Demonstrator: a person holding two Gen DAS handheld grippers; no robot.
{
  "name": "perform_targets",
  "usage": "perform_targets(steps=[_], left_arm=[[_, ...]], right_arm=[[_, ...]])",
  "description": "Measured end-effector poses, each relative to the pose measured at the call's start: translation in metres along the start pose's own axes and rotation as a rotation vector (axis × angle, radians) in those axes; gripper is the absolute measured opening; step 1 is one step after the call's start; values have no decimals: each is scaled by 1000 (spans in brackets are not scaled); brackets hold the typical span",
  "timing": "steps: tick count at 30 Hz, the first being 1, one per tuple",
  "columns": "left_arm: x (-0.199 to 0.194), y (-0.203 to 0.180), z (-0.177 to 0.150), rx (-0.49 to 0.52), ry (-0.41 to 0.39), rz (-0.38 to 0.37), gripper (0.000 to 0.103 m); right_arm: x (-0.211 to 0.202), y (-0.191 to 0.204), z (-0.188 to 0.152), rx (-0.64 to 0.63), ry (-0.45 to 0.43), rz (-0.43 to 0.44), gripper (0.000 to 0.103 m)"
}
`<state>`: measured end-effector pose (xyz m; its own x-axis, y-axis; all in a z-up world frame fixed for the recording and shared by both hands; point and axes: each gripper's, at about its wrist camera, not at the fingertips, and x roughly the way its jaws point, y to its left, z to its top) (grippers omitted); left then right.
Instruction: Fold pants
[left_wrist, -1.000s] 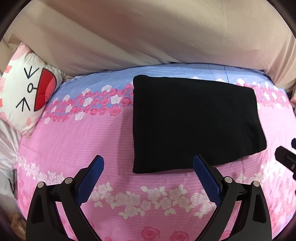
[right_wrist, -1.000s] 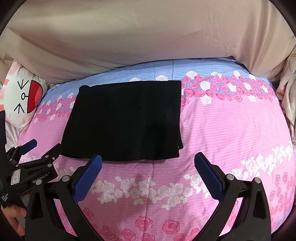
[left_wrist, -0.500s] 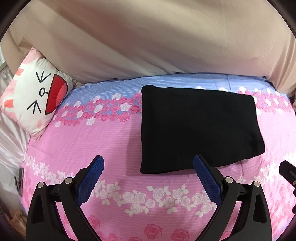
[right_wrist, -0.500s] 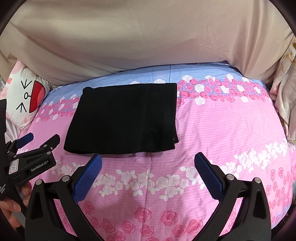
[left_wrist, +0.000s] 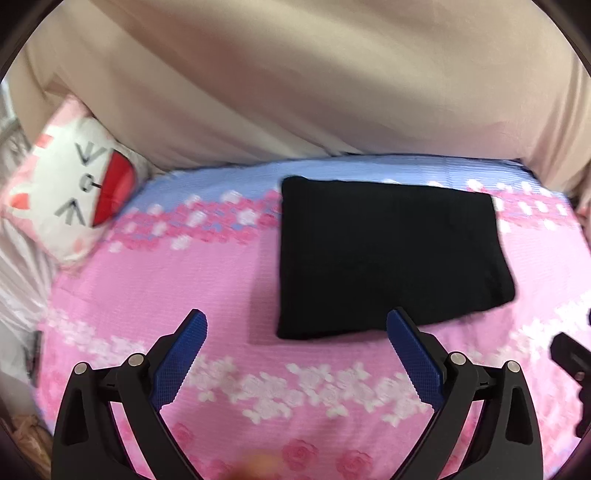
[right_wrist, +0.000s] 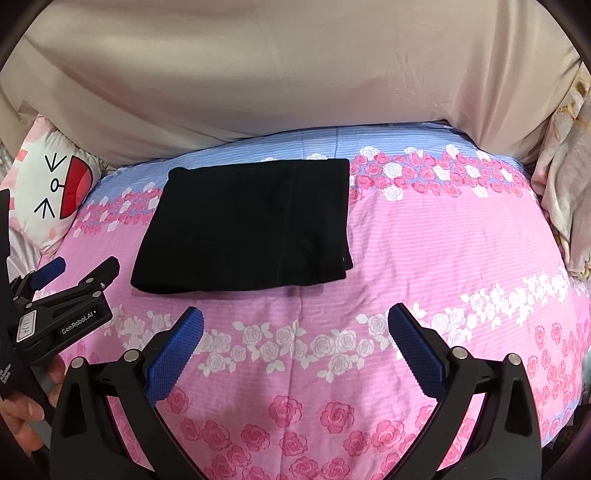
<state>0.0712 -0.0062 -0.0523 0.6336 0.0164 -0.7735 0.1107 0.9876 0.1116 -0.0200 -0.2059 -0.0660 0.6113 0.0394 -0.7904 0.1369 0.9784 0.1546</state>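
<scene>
My left gripper (left_wrist: 295, 341) and right gripper (right_wrist: 295, 338) both gape wide, holding nothing – the black pants (right_wrist: 247, 225) lie folded on the floral bedspread (right_wrist: 424, 258), untouched

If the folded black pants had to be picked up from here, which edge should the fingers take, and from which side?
The near edge of the black pants, approached from the front. They lie flat as a folded rectangle on the floral bedspread, and that edge faces both open grippers, left gripper and right gripper. The near right corner shows loose layer ends, so pinching mid-edge probably keeps the stack together.
</scene>
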Motion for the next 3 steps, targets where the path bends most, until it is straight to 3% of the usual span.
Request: perform_targets(steps=[3], left_arm=[[0,-1,-6,-3,20,-18,97]], right_arm=[[-1,1,-6,-3,5,-1,98]])
